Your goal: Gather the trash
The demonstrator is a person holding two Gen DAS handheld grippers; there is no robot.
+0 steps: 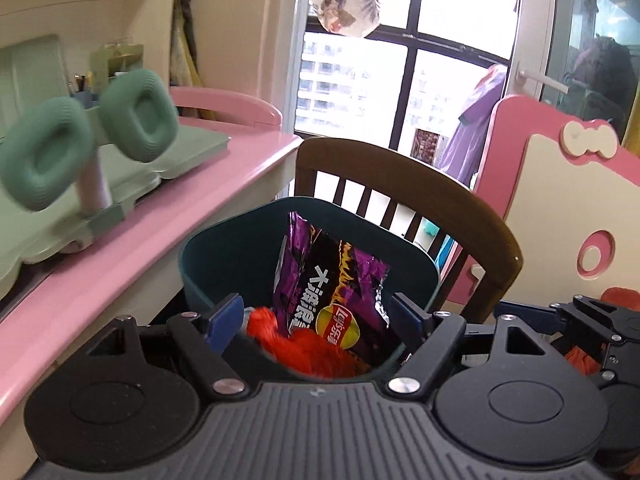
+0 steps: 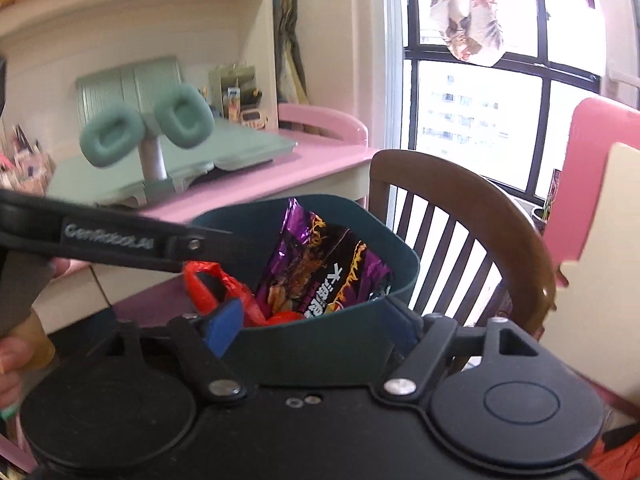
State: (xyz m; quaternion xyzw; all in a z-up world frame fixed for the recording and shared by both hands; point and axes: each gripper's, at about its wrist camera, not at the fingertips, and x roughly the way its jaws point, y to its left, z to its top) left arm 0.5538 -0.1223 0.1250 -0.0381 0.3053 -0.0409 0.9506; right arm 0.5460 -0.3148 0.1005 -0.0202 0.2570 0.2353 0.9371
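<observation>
A dark teal bin (image 1: 208, 264) stands beside the pink desk, right below both grippers. Inside it a purple chip bag (image 1: 332, 280) stands upright on a crumpled red plastic bag (image 1: 304, 344). My left gripper (image 1: 316, 316) hangs over the bin's near rim, open, its blue pads (image 1: 224, 316) wide apart with nothing pressed between them. In the right wrist view the bin (image 2: 320, 344), the chip bag (image 2: 320, 264) and the red bag (image 2: 216, 280) show again. My right gripper (image 2: 312, 320) is open too, its fingers to either side of the bin's near wall, not pressing it.
The pink desk (image 1: 132, 240) at left carries green headphones (image 1: 88, 140) on a stand and a green tray. A brown wooden chair (image 1: 420, 188) stands just behind the bin, a pink and cream bed board (image 1: 560, 216) at right. A hand (image 2: 16, 344) holds the left gripper.
</observation>
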